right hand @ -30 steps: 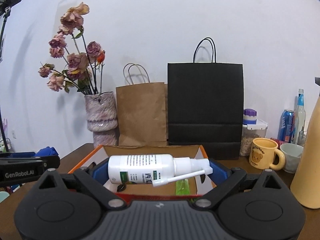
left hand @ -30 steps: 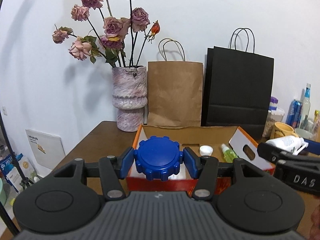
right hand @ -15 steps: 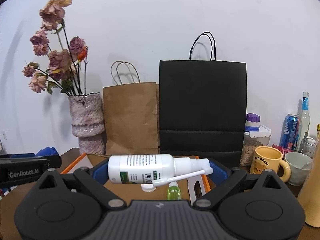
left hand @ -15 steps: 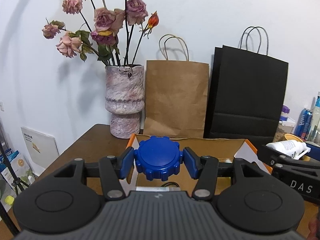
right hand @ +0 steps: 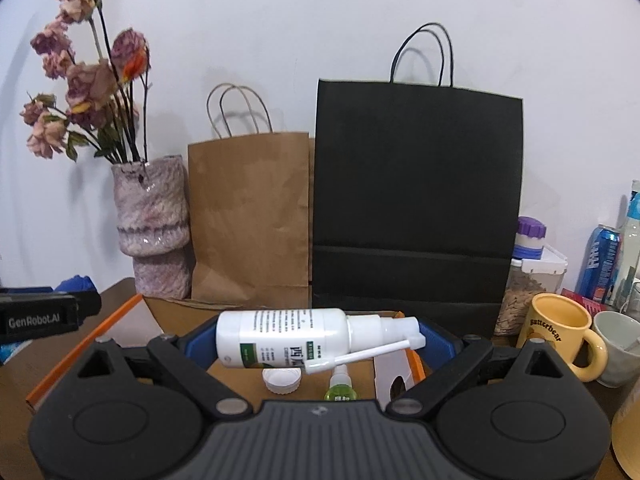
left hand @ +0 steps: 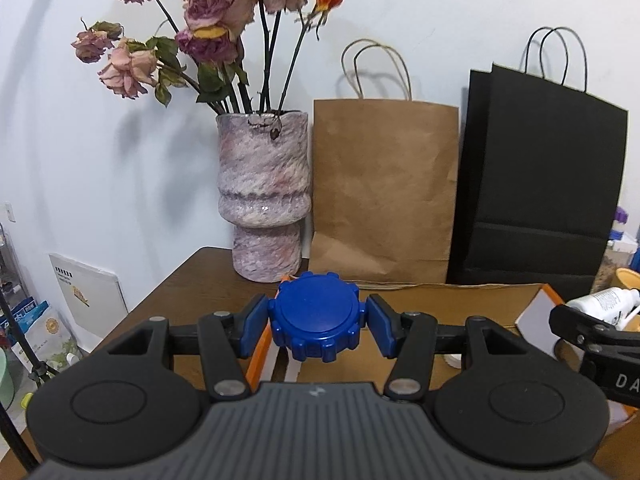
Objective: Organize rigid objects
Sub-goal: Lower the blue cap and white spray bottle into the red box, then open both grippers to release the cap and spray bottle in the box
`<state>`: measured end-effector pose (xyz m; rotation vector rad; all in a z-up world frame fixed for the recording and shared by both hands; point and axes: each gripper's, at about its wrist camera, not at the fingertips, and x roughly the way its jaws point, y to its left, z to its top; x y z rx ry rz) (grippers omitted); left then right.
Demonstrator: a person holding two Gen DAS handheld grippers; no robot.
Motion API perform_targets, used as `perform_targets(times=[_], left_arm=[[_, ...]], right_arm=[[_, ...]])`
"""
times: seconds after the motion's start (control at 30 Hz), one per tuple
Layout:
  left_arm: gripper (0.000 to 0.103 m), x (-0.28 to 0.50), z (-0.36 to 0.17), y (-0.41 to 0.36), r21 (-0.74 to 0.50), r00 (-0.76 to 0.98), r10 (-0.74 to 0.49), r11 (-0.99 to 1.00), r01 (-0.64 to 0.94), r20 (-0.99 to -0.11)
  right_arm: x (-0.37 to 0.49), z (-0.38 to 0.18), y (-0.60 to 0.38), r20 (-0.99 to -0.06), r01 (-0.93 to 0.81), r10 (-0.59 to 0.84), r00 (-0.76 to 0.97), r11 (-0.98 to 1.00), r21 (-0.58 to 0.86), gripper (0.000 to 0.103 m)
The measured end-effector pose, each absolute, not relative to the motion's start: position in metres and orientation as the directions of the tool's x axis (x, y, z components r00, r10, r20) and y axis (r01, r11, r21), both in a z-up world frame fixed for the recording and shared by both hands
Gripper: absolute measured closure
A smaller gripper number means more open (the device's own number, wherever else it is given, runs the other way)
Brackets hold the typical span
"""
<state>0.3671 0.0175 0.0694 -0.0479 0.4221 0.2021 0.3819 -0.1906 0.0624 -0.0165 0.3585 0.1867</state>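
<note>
- while the left claw (left hand: 314,322) is clenched on a blue ridged cap (left hand: 315,317), its blue pads press the cap's two sides and carry it above the left end of the orange-edged cardboard box (left hand: 460,298).
- the right claw (right hand: 320,340) is clenched on a white spray bottle (right hand: 288,337) lying sideways between its pads, nozzle to the right, over the same box (right hand: 100,330).
- on the box floor under the bottle lie a small white cap (right hand: 282,380) and a little green bottle (right hand: 341,385); a white flap with an oval cut-out stands at the box's right end.
- along the table's (left hand: 188,280) far edge, against the wall, stand a mottled pink vase (left hand: 264,196) of dried roses, a brown paper bag (left hand: 384,188) and a black paper bag (right hand: 416,200), all just behind the box.
- near the table's right edge are a yellow mug (right hand: 560,332), a white cup (right hand: 618,344), a purple-lidded jar (right hand: 530,264) and a blue can (right hand: 600,264), close beside the right claw's path.
- compared with a second ago, both views sit nearer the vase and bags, which loom larger; the box has slid lower in the pictures, and the cap now covers the box's near left corner rather than its middle; both grips look unchanged.
</note>
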Motion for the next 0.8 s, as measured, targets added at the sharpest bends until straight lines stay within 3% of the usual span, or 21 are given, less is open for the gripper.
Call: perform_targets(times=[0.8], left_arm=[[0.048, 0.4, 0.035, 0.014, 0.096, 0.852, 0.212, 0.977, -0.189, -0.479]], right_arm=[[0.419, 0.023, -0.173, -0.496, -0.239, 0.182, 0.849, 0.969, -0.053, 0.005]])
